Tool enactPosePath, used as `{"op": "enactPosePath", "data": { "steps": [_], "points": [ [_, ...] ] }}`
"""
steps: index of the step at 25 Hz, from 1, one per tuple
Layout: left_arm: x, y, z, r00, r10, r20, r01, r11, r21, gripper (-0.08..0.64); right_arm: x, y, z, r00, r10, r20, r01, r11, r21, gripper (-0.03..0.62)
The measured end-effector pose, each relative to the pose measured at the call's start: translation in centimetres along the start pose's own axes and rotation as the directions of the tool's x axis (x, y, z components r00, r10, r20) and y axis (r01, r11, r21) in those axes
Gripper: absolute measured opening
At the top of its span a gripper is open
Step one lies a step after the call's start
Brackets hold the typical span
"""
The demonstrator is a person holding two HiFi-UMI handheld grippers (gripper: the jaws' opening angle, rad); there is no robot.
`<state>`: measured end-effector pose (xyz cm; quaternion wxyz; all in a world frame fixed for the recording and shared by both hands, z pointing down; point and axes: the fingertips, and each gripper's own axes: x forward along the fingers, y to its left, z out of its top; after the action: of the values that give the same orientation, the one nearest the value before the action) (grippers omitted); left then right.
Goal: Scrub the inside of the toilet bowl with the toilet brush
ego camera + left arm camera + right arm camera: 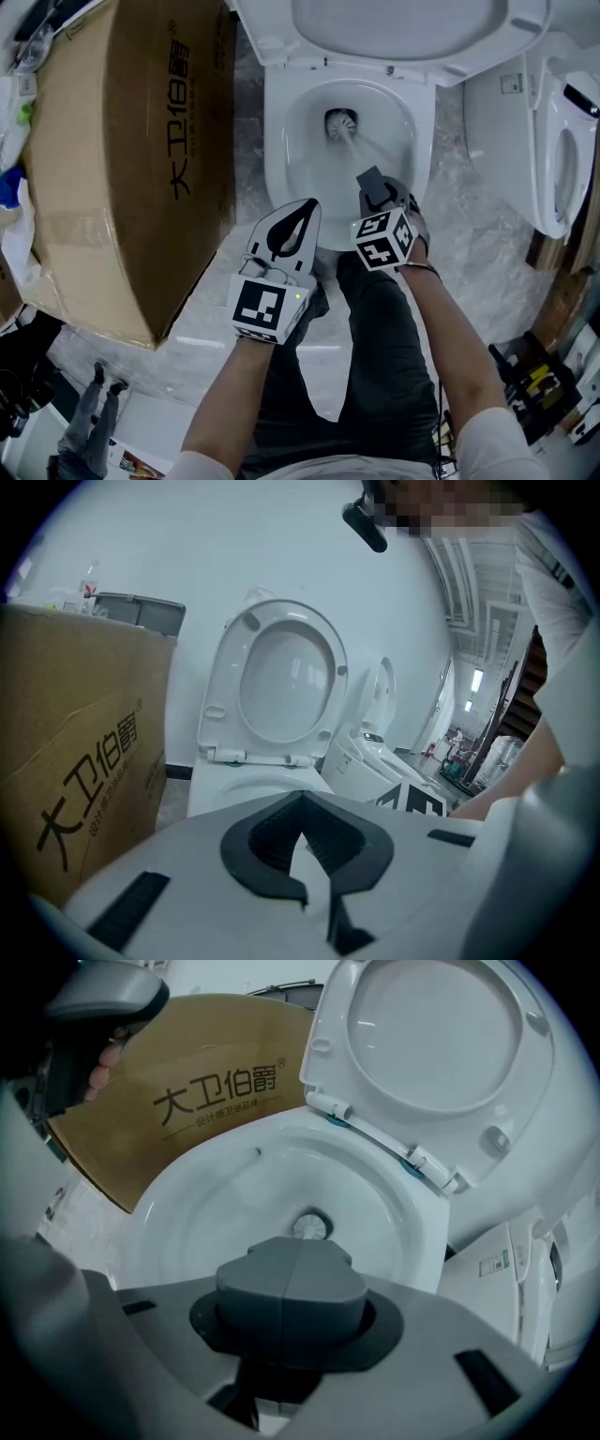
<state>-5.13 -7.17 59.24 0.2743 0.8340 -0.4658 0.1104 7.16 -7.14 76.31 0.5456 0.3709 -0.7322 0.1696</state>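
A pale, marbled floor [246,122] carries a white toilet whose seat and lid [394,28] are tipped up against the back, leaving the toilet bowl [300,164] uncovered. A large cardboard box [122,159] with printed characters on its side stands close on the left of the toilet, and a second white toilet [525,122] stands just to the right. The toilet brush [340,123] is inside the bowl, its bristle head down at the drain opening and its pale handle slanting up toward the front rim. The right gripper [375,186] is clenched on the upper end of that handle above the front of the bowl. In the right gripper view its grey jaws sit pressed together along a single seam, and the brush head shows just beyond them at the bottom of the bowl. The left gripper [310,204] hovers by the bowl's front left rim. Its jaws are closed tip to tip with nothing between them, and their black pads enclose an empty leaf-shaped hollow. The person's legs in dark trousers [384,356] stand directly before the toilet.
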Motion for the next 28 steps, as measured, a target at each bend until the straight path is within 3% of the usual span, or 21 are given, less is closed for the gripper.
{"op": "enactPosePath", "data": {
  "steps": [10,13,28],
  "points": [
    [1.3,1.5,-0.2,1.0,0.021,0.009,-0.021,1.0,0.003,0.008,3.2,-0.6,1.3,0.999,-0.027,-0.021,0.026,0.999,-0.046,0.158],
    [1.3,1.7,0.3,1.0,0.028,0.009,-0.028,1.0,0.008,0.008,2.7,-1.1,1.9,1.0,-0.026,-0.012,0.026,0.999,-0.021,0.156],
    [-2.7,-5.2,4.6,0.996,-0.05,-0.073,0.047,0.998,-0.05,0.008,-11.3,-2.4,0.7,0.996,0.079,0.03,-0.083,0.975,0.206,0.156]
  ]
}}
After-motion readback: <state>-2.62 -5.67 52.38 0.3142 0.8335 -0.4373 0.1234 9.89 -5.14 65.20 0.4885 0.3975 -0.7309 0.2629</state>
